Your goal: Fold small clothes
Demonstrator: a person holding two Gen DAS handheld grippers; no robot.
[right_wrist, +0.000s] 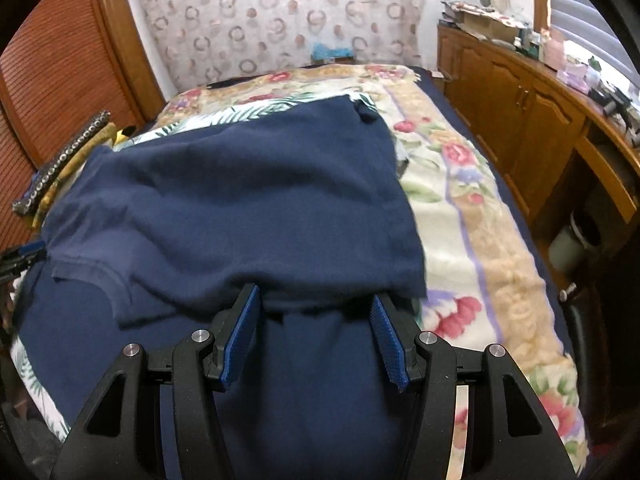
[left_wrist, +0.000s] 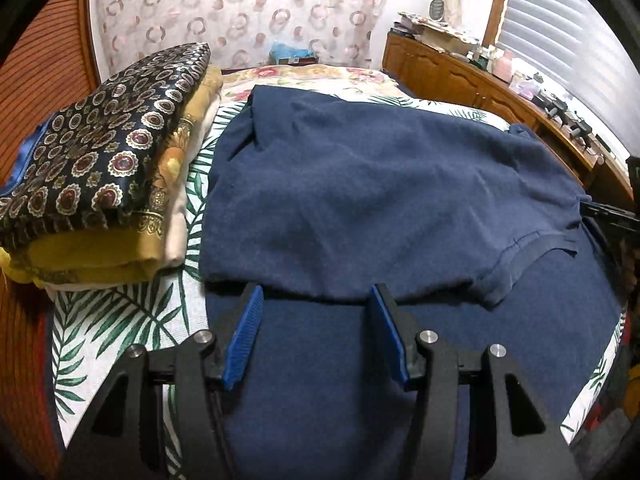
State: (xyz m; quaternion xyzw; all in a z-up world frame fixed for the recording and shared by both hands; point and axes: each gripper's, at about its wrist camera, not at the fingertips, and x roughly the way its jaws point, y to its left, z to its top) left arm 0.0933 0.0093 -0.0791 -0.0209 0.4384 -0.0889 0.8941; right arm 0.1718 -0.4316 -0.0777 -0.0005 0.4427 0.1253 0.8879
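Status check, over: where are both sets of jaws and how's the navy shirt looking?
Left gripper open, empty. Right gripper open, empty. Navy shirt folded over itself on the bed. Folded stack beside it, clear of the fold.

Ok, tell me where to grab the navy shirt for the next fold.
Probably take the navy shirt along its near folded-over edge, one gripper towards each end, coming in low from the near side. That edge lies raised over the lower layer, right ahead of the open left gripper and right gripper.
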